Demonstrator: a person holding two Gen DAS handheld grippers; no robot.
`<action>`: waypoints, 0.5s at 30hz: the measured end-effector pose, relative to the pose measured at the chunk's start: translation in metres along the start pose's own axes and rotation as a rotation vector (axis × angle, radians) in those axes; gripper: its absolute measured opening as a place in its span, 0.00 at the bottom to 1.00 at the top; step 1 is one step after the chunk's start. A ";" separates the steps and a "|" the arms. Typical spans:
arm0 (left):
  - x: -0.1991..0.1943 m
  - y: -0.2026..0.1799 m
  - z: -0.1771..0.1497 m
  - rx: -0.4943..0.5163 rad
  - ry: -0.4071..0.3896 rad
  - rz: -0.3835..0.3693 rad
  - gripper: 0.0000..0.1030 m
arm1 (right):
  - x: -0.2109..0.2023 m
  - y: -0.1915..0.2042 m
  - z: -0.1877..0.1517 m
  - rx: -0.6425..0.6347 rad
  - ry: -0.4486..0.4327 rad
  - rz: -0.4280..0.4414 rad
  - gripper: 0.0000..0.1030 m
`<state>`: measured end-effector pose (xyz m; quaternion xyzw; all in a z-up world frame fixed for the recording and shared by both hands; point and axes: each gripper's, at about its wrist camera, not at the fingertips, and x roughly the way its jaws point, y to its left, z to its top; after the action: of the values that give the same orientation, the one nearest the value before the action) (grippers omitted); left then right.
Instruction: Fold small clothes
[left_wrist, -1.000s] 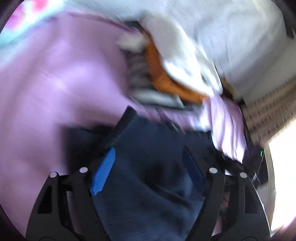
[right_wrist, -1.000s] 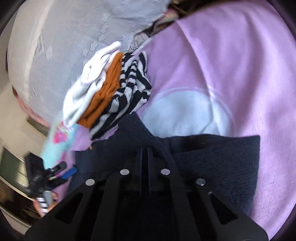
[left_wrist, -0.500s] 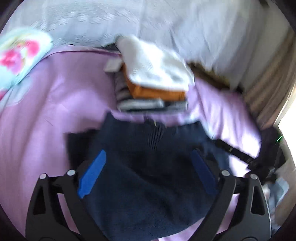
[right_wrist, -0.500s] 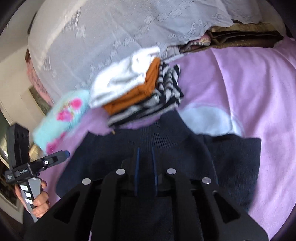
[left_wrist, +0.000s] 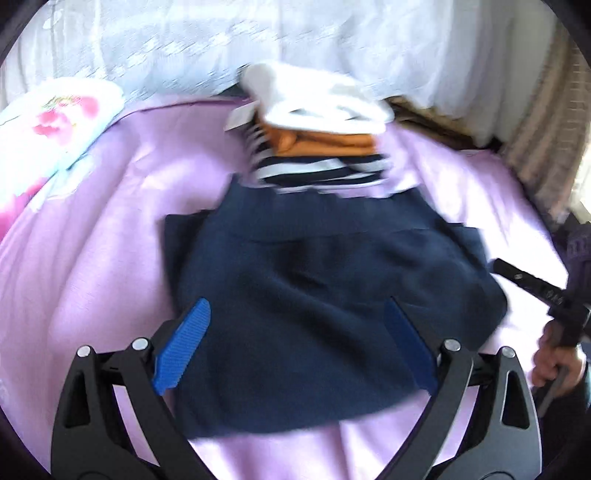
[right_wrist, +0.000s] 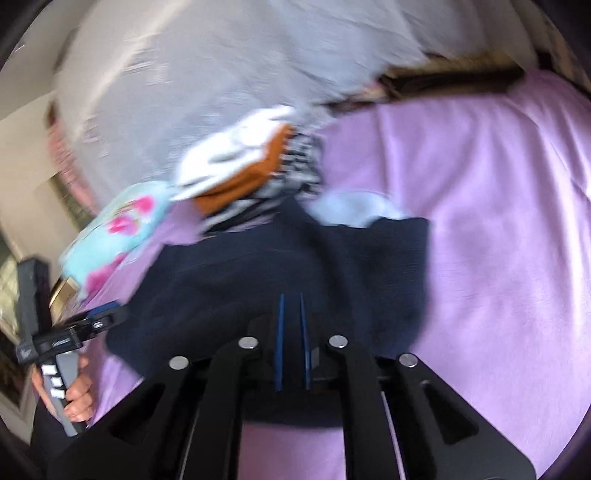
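Navy knit garment (left_wrist: 325, 295) flat on lilac bedsheet (left_wrist: 92, 258), partly folded, collar end toward stack of folded clothes (left_wrist: 317, 140) (white over orange over striped) just beyond it. Left gripper (left_wrist: 295, 325) above garment, fingers wide, nothing between them. Right gripper (right_wrist: 291, 317) fingers narrow, nearly together over garment's near edge; grip on fabric not discernible. Both views motion-blurred. Floral pillow (left_wrist: 55, 122) at far left.
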<state>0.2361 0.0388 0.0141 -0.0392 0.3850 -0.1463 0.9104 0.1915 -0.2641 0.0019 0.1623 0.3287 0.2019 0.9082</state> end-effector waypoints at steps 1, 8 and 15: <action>-0.002 -0.006 -0.003 0.009 0.004 -0.001 0.95 | 0.001 0.011 -0.004 -0.026 0.012 0.020 0.15; 0.030 -0.029 -0.030 0.088 0.157 0.116 0.98 | 0.030 0.015 -0.033 -0.080 0.232 0.032 0.29; -0.016 0.000 -0.054 -0.058 0.128 0.008 0.98 | -0.005 0.007 -0.046 -0.085 0.172 0.001 0.30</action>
<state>0.1872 0.0455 -0.0126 -0.0548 0.4465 -0.1338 0.8830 0.1554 -0.2527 -0.0263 0.1056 0.3964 0.2292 0.8827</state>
